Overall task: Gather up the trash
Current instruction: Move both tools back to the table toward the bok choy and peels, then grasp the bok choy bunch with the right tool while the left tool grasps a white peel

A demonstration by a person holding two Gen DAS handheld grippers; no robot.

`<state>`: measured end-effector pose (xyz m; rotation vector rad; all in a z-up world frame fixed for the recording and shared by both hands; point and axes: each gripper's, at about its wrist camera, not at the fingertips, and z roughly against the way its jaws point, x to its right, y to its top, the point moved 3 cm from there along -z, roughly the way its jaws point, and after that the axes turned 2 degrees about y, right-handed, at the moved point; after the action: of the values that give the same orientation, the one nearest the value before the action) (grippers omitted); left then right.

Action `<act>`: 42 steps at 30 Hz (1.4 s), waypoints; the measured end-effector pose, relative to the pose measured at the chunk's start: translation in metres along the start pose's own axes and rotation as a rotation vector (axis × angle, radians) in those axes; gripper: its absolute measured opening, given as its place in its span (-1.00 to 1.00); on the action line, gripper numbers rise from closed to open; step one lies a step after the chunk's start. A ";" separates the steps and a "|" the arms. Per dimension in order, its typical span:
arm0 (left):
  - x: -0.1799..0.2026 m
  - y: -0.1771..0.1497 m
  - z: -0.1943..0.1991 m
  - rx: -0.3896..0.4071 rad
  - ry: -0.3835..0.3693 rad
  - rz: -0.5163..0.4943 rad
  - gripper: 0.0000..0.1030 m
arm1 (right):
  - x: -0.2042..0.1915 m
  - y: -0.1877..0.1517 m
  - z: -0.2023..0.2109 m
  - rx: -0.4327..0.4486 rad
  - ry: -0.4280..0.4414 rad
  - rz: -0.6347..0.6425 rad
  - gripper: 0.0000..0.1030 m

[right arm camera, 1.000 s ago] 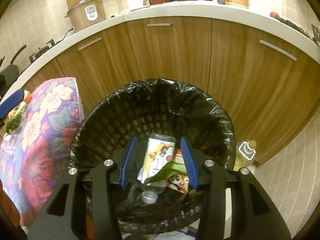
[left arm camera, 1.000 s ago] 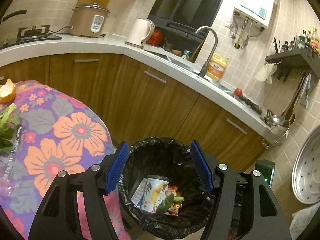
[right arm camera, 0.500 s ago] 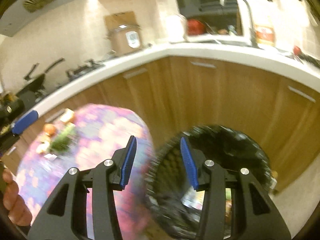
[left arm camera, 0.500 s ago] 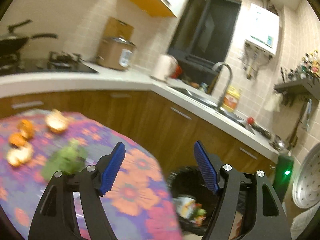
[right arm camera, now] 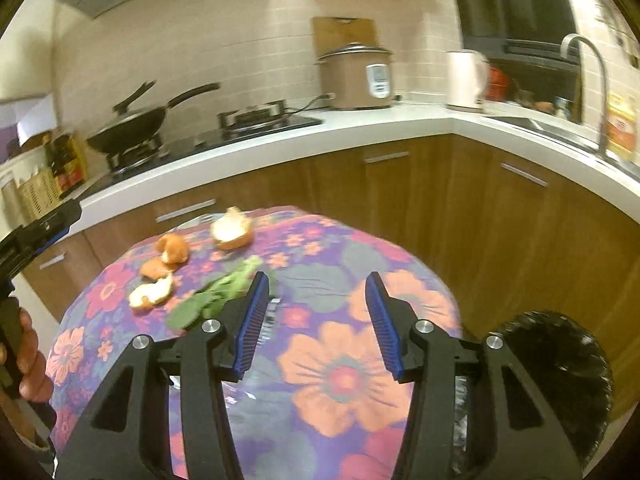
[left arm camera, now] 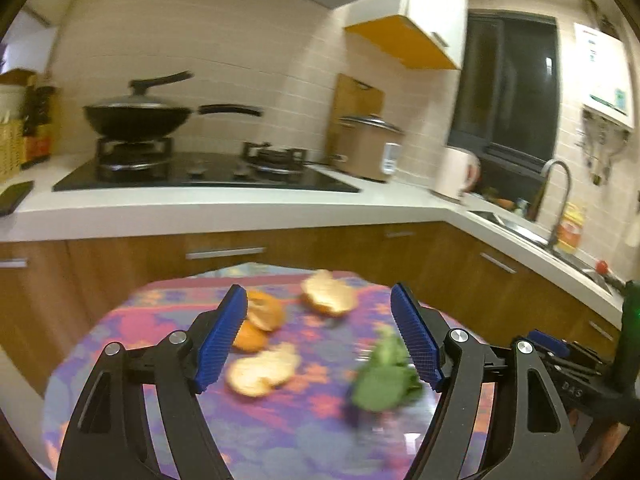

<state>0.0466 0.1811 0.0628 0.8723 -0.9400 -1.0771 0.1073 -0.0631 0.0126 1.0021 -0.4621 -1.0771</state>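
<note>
Left gripper jaws apart, empty, over floral tablecloth. Orange peels between fingers; green leaf at 4 o'clock (blurred). Right gripper apart, empty; trash bin at 4 o'clock.

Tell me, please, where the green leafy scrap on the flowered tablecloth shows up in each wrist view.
Left wrist: green leafy scrap lies lower right of centre, by the right blue finger pad.
Right wrist: green leafy scrap lies left of centre, just beyond the left finger.
Shared landmark: the rice cooker on the counter.
</note>
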 end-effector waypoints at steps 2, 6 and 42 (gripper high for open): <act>-0.019 0.002 -0.003 -0.003 0.027 0.019 0.40 | -0.015 0.001 -0.011 -0.016 0.017 0.025 -0.09; -0.043 -0.001 -0.013 -0.027 0.054 0.032 0.40 | -0.043 -0.001 -0.029 -0.047 0.050 0.072 0.04; -0.058 -0.071 -0.103 -0.383 -0.075 0.025 -0.97 | -0.073 -0.018 -0.119 -0.233 -0.007 0.117 -0.62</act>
<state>0.1082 0.2315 -0.0496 0.5065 -0.7685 -1.2248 0.1545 0.0528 -0.0523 0.7573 -0.3861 -1.0043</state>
